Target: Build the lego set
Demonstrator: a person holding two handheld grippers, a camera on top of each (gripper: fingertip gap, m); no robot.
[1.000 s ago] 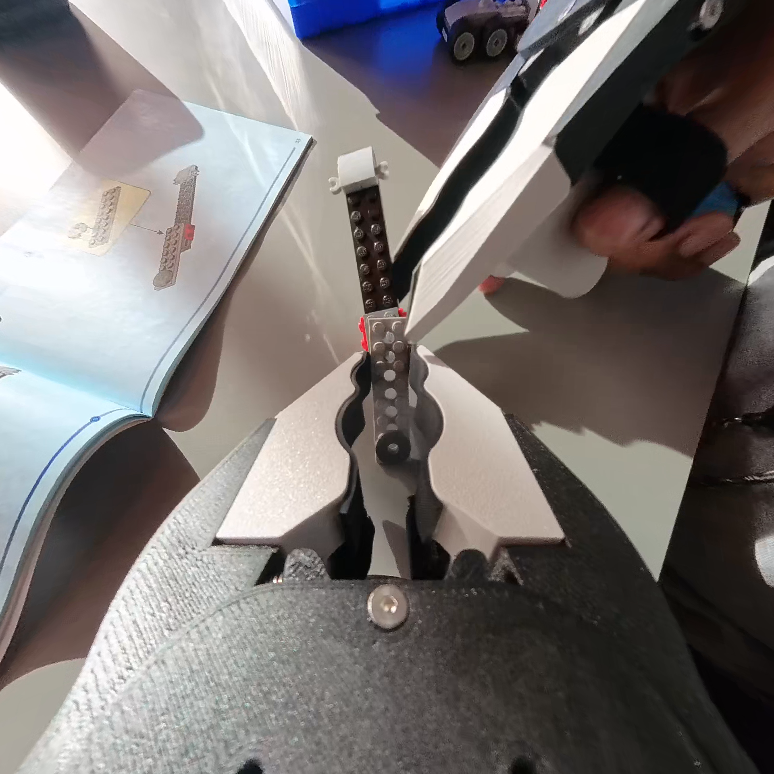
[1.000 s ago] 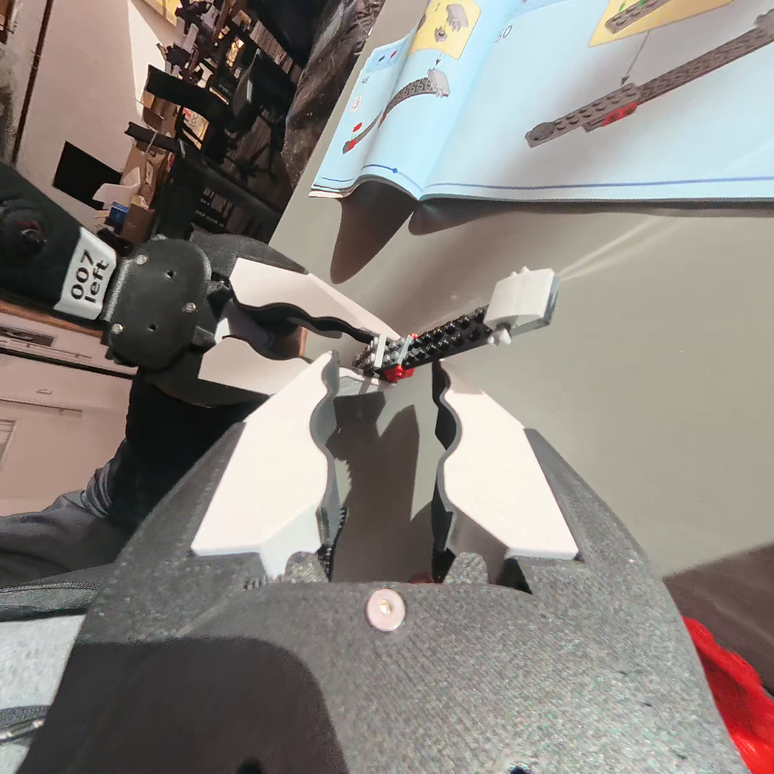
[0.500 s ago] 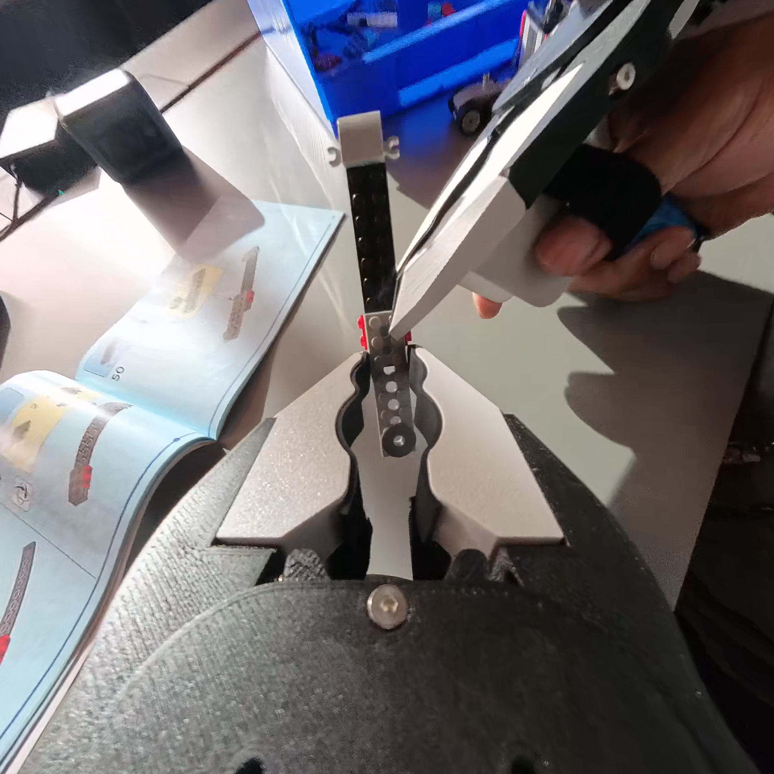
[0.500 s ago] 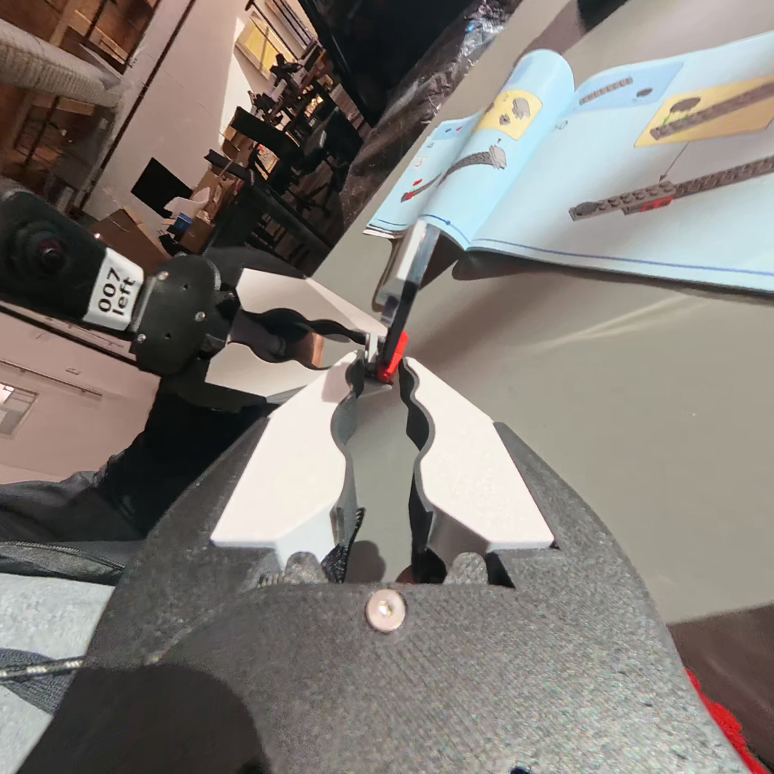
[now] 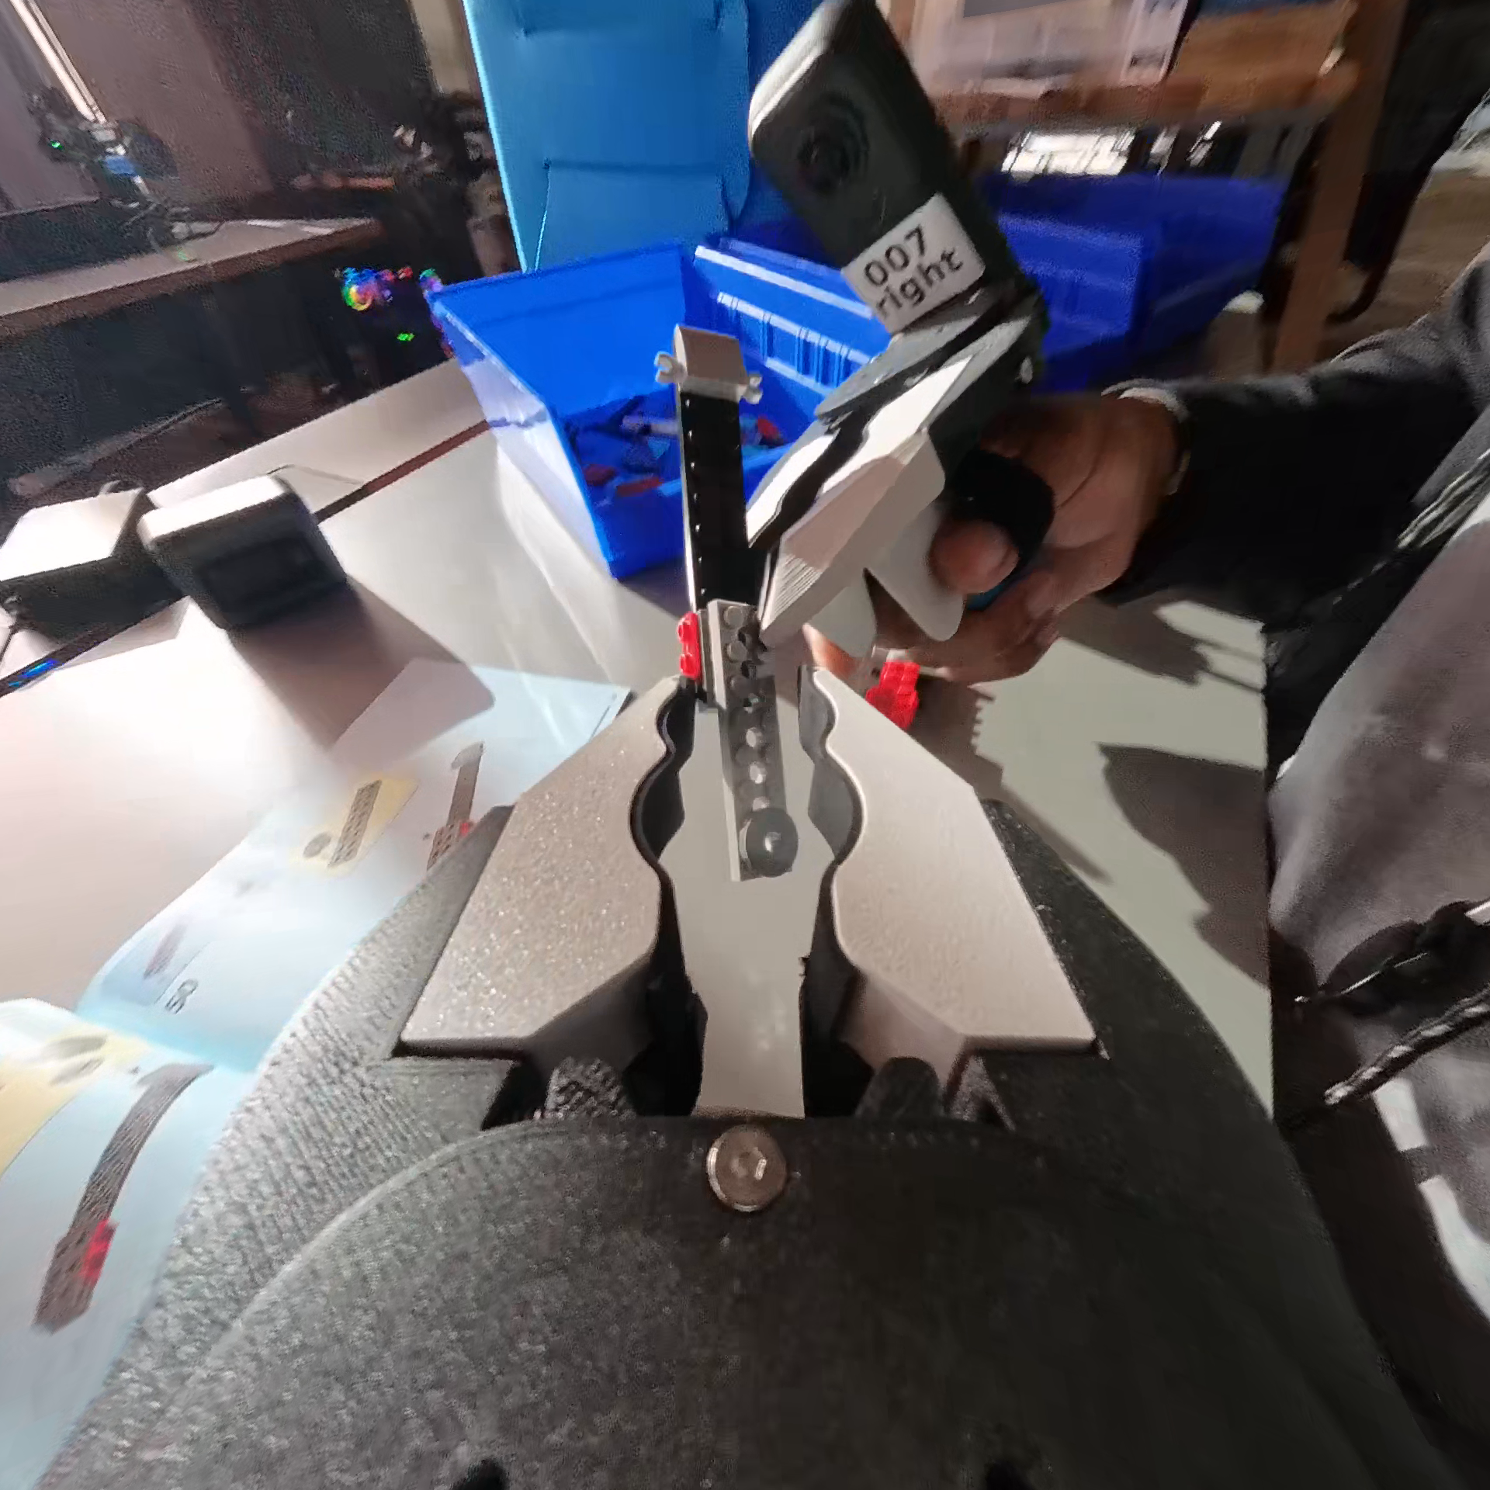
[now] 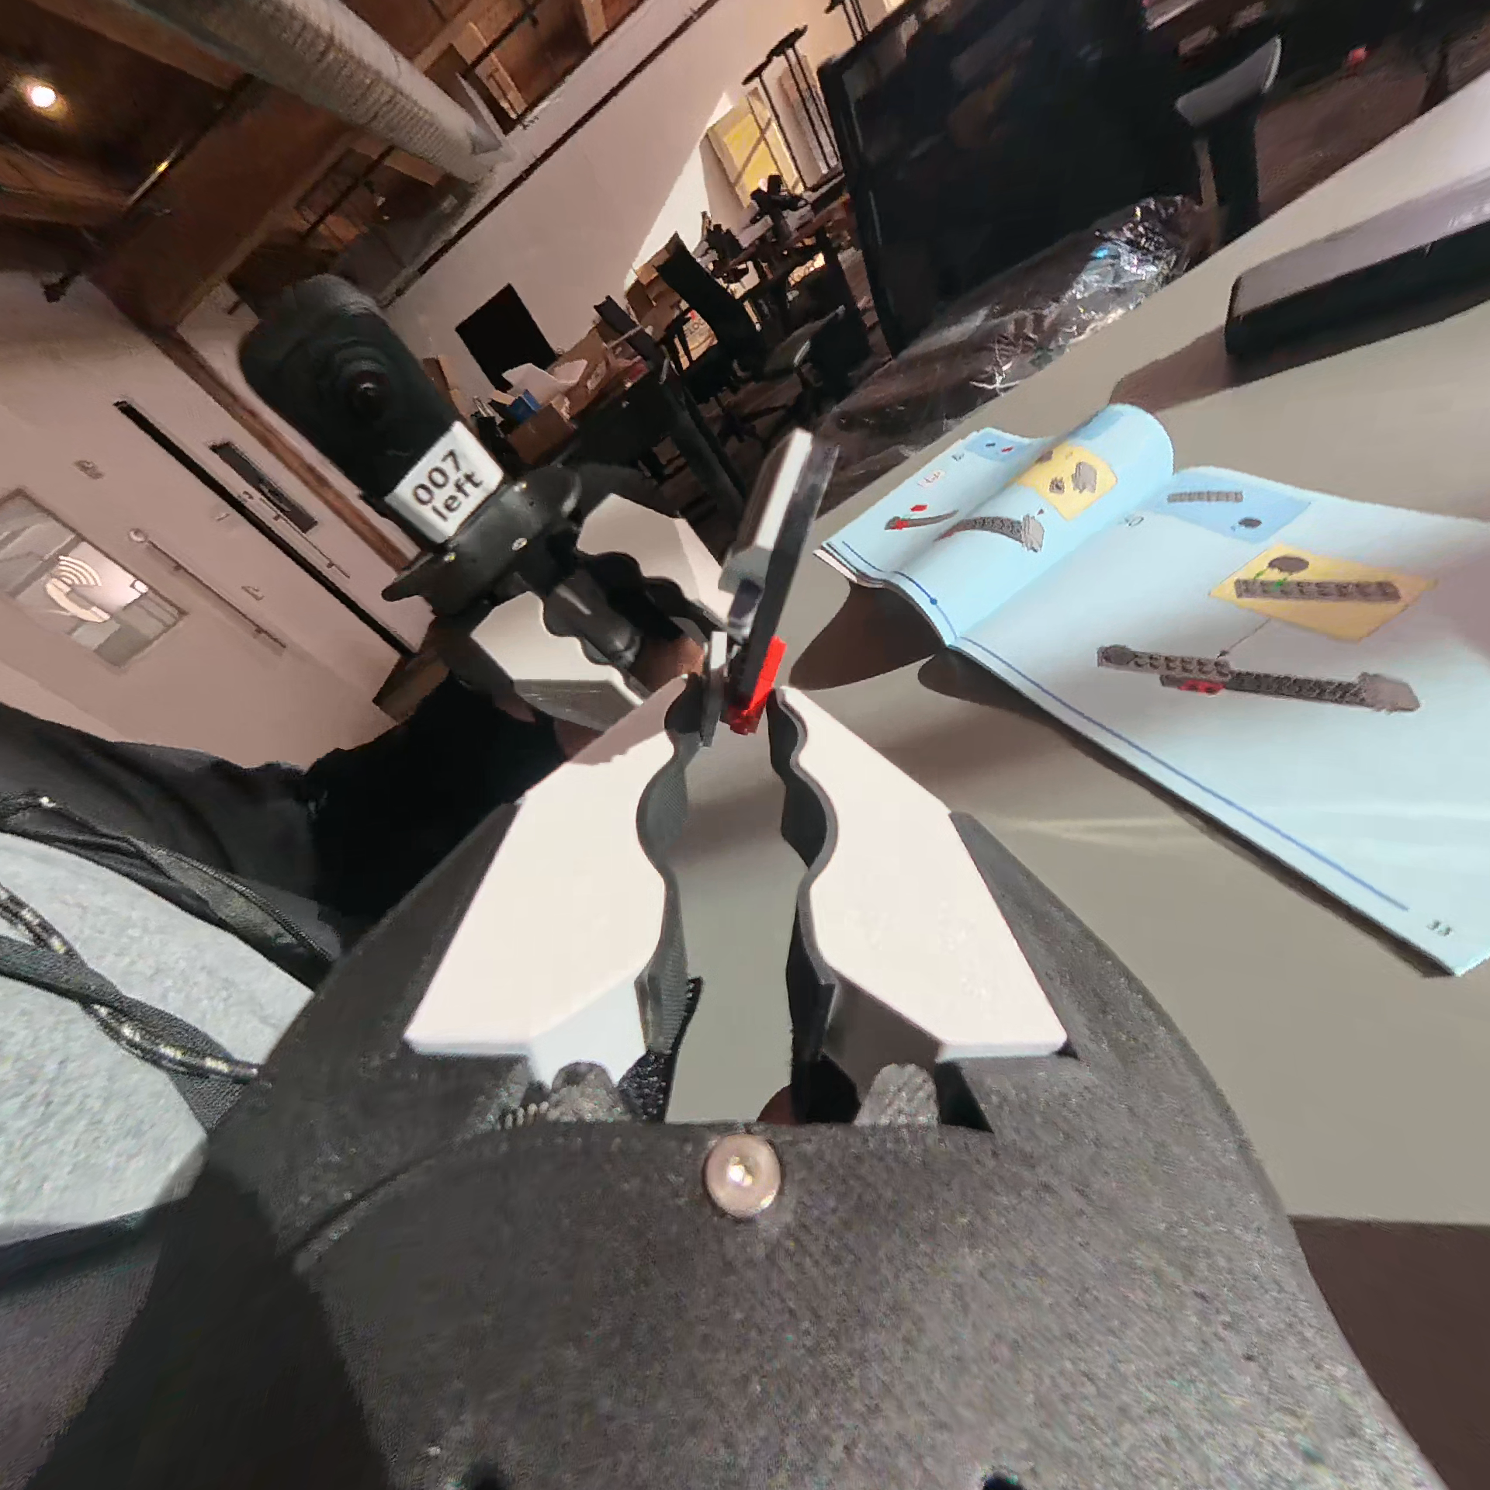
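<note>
**Both grippers meet at a long Lego strip held above the table**

The slim Lego assembly (image 5: 730, 613), a black studded strip with a pale grey clip piece at its far end, a small red brick at its side and a light grey holed plate overlapping its near end, stands nearly upright over the table. The left gripper (image 5: 746, 693) has its fingers spread: the grey plate lies against the left finger, while a clear gap separates it from the right one. The right gripper (image 6: 730, 705) closes its tips on the strip at the red brick; in the left wrist view its pale fingers (image 5: 814, 564) come in from the right, though the contact point itself is hidden behind the plate. A hand (image 5: 1040, 532) grips that tool, and a red piece (image 5: 891, 689) below it is half hidden and cannot be made out.

In the right wrist view the strip is seen edge-on and blurred, so its studs are lost.

The table (image 6: 1048, 967) is matte grey. An open light blue instruction booklet (image 6: 1209, 669) lies flat on it, beside two dark boxes (image 5: 234, 548). A blue plastic bin (image 5: 564, 347) of loose pieces stands farther back. Beyond are desks, chairs and a wooden ceiling with a silver duct.
</note>
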